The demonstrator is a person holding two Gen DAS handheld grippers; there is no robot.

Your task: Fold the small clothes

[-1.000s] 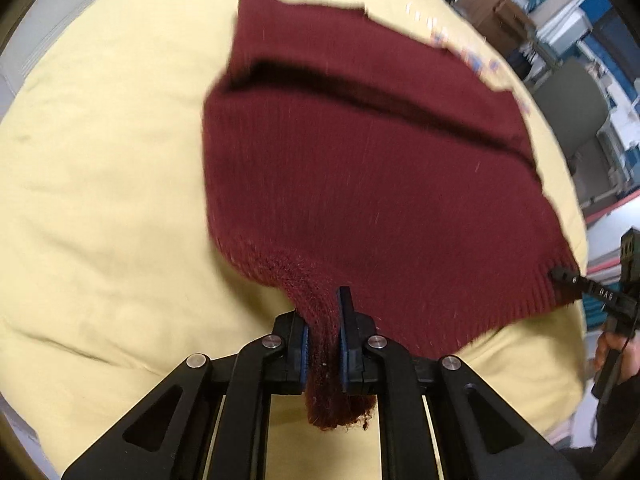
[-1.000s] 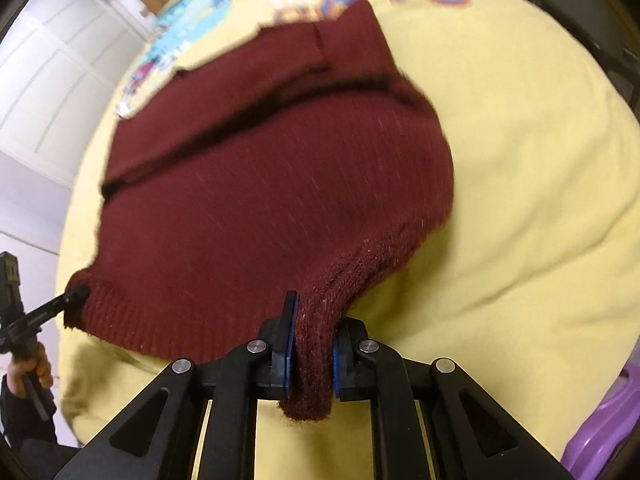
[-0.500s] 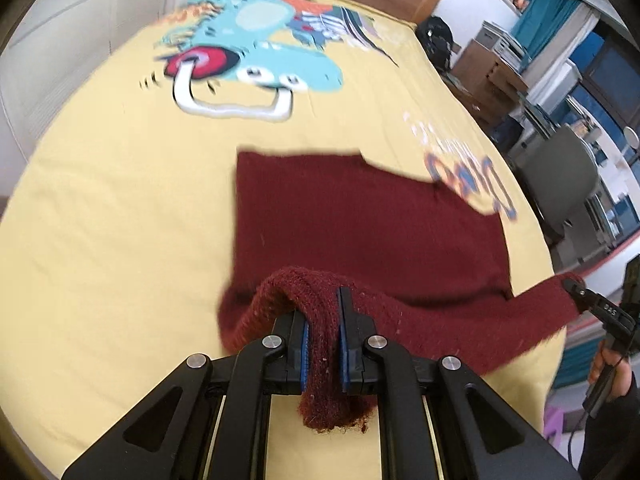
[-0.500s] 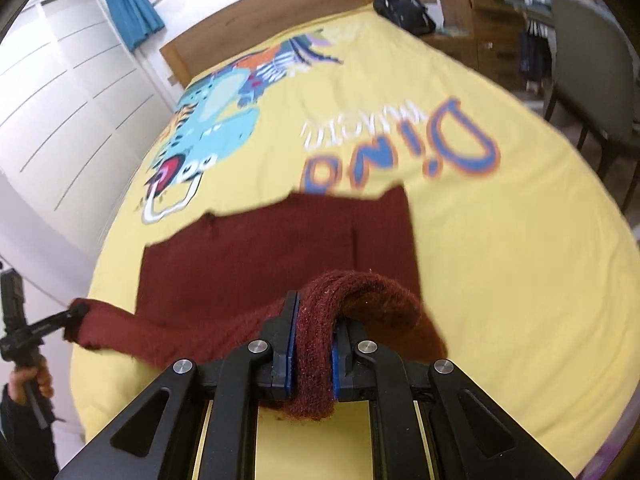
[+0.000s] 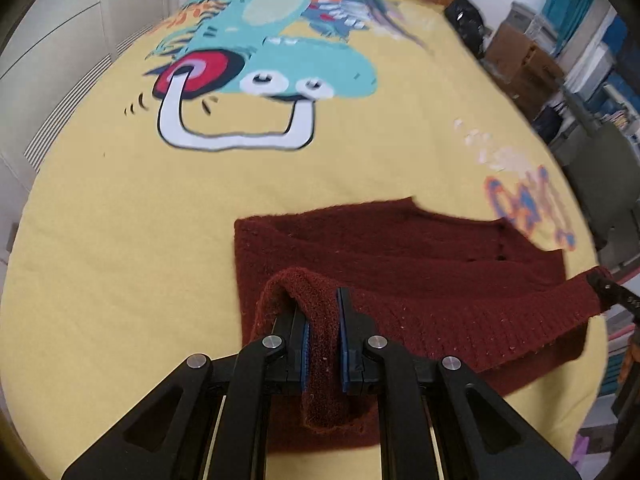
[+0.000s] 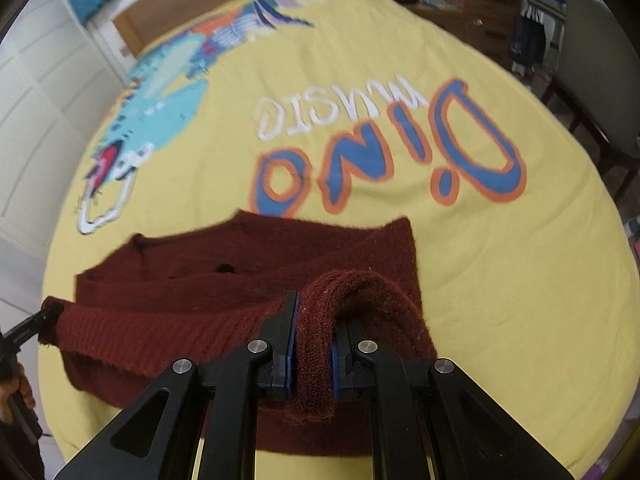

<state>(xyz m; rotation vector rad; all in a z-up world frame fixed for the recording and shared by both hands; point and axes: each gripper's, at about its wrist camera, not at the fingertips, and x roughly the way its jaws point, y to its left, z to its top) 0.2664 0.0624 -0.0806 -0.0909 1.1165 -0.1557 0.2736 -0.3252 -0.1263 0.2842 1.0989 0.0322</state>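
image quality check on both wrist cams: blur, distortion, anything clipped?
Left wrist view: strong fisheye bend with dark corners; yellow bedspread print smeared, left gripper sharp, clamped on the maroon sweater. Right wrist view: same bend; lettering soft, right gripper crisp on the knit; no glare.

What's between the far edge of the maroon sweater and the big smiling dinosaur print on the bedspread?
Only bare yellow bedspread lies between the maroon sweater and the dinosaur print, as the left wrist view shows.
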